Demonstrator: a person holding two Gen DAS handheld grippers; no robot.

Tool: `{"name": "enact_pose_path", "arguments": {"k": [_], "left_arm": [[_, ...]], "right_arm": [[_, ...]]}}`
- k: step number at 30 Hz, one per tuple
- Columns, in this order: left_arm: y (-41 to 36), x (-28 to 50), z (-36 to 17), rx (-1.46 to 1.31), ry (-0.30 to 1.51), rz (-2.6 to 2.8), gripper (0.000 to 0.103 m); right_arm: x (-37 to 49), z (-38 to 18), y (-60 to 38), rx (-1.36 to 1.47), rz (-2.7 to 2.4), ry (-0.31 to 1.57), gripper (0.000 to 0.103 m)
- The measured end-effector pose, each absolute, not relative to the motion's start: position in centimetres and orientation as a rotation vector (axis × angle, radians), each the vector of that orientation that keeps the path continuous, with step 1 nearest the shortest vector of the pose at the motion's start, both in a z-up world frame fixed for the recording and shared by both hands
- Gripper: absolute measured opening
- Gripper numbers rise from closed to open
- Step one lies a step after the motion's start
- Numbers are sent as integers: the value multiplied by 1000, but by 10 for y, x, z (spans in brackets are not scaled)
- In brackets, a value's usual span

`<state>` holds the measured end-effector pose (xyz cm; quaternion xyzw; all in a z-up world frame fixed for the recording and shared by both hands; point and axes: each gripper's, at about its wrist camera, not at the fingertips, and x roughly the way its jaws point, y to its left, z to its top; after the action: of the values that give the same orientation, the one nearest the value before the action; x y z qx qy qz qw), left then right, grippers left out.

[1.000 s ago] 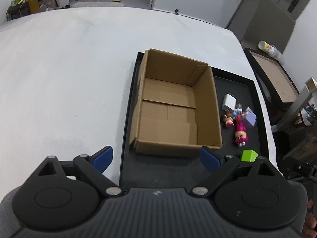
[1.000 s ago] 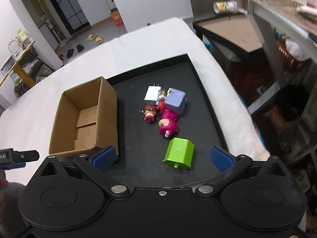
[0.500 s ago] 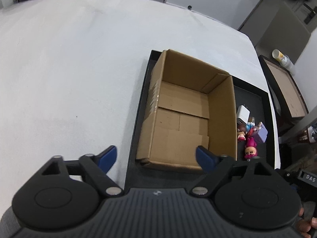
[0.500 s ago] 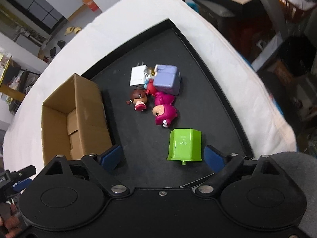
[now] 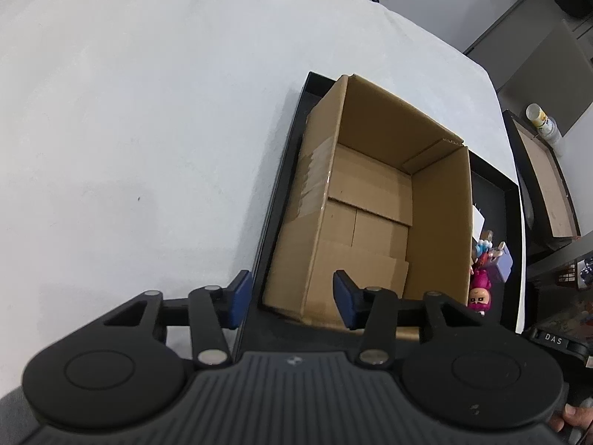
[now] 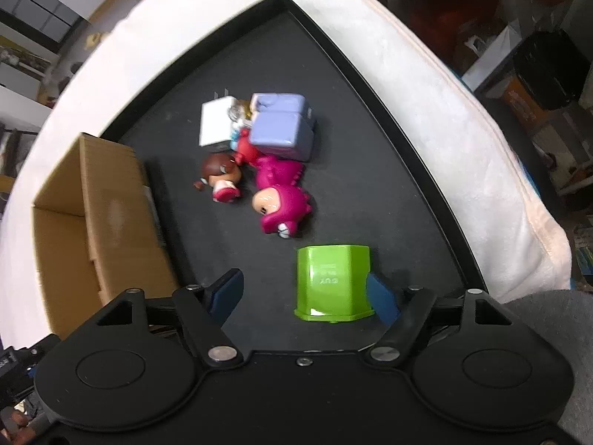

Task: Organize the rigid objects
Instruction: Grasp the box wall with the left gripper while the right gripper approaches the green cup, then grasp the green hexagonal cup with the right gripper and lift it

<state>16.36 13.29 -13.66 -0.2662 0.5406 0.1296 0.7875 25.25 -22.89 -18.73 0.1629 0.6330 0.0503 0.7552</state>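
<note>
An open, empty cardboard box [image 5: 374, 200] sits upright on the left of the black tray [image 6: 370, 74], while a green cube [image 6: 333, 282] lies alone near a clustered white charger [image 6: 215, 126], lavender block [image 6: 281, 129], brown-haired figurine [image 6: 220, 180] and magenta dinosaur toy [image 6: 281, 200].

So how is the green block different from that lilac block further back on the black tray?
The green block lies alone near the right gripper, whose jaws have just been closing around it; the lilac block sits packed among the toy figures and a white charger. The green one is a single plain piece with faint lettering; the lilac one looks split by a seam. Both are boxy, hard plastic things on the tray.
</note>
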Motion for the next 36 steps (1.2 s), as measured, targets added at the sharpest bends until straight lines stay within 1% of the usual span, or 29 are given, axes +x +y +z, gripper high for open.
{"name": "enact_pose_path", "arguments": {"k": [5,9,10,12,13,15,16,17,18,36], "left_arm": [[134,168,-142,-575,1151,262,42],[135,171,-147,-587,1150,257,42],[134,172,-149,-581,1151,256,42],[132,174,-150,-566,1154,244,41],[132,174,-152,-559,1161,245,40],[132,173,-155,-561,1179,243,26],[131,173,-155,-559,1183,244,23],[131,172,-155,-554,1181,244,17],[130,172,-155,-548,1179,241,16],[124,165,-146,-490,1141,176,15]], "right_arm": [[260,-200,-224,323,94,1428,63],[263,-211,-223,292,73,1454,63],[263,-215,-222,284,71,1460,61],[264,-220,-222,280,66,1468,53],[263,-222,-223,283,67,1467,52],[262,-223,-224,291,72,1454,52],[261,-221,-223,287,79,1447,52],[261,-220,-223,285,84,1440,52],[259,-218,-223,286,91,1433,52],[249,-166,-208,320,176,1311,52]]}}
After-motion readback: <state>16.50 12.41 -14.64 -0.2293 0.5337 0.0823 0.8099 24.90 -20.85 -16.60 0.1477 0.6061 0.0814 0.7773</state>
